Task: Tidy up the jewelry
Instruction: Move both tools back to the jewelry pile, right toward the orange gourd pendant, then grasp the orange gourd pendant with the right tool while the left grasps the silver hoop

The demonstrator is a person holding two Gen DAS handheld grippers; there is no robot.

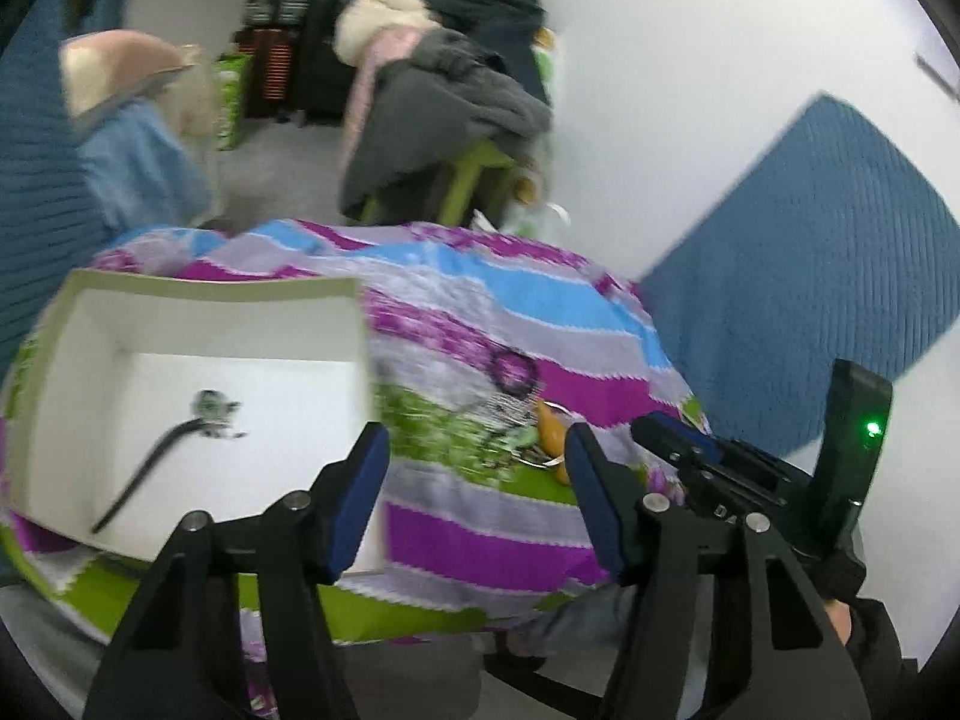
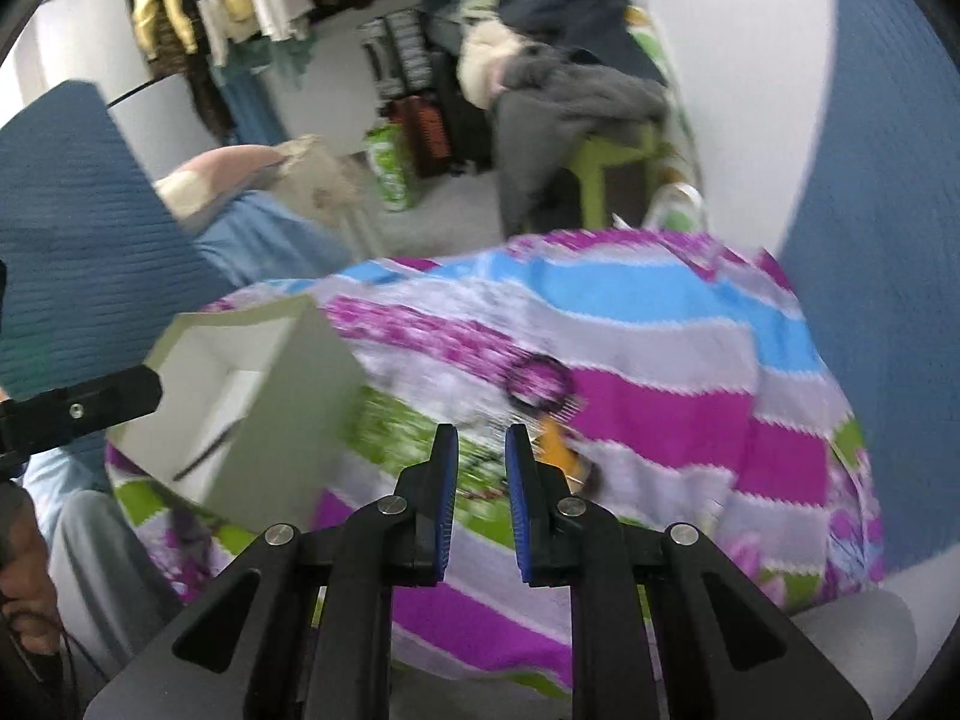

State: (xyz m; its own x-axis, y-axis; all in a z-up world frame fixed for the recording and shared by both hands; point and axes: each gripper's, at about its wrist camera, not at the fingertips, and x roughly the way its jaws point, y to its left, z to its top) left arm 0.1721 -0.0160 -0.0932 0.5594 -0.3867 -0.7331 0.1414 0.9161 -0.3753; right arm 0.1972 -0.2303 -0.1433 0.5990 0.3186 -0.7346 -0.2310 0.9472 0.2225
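A white open box (image 1: 210, 289) (image 2: 282, 420) sits on the striped cloth (image 1: 480, 546) at the left. Inside it lies a dark band with a small jewelled ornament (image 1: 207, 411). To the right of the box, loose jewelry (image 1: 549, 438) (image 2: 555, 441) with an orange piece lies on the cloth, and a dark beaded ring (image 1: 513, 369) (image 2: 540, 384) lies just beyond it. My left gripper (image 1: 477, 474) hangs open above the cloth between box and jewelry, with nothing between its pads. My right gripper (image 2: 483, 480) (image 1: 675, 435) is beside it on the right, above the jewelry, jaws nearly together and nothing seen in them.
The cloth-covered surface drops off at its near and right edges. Blue padded panels (image 1: 810, 288) stand against the white wall. A green chair piled with clothes (image 1: 444, 102) and a blue garment with a hat (image 1: 132, 138) stand behind. A dark sleeve (image 1: 870, 630) holds the right gripper.
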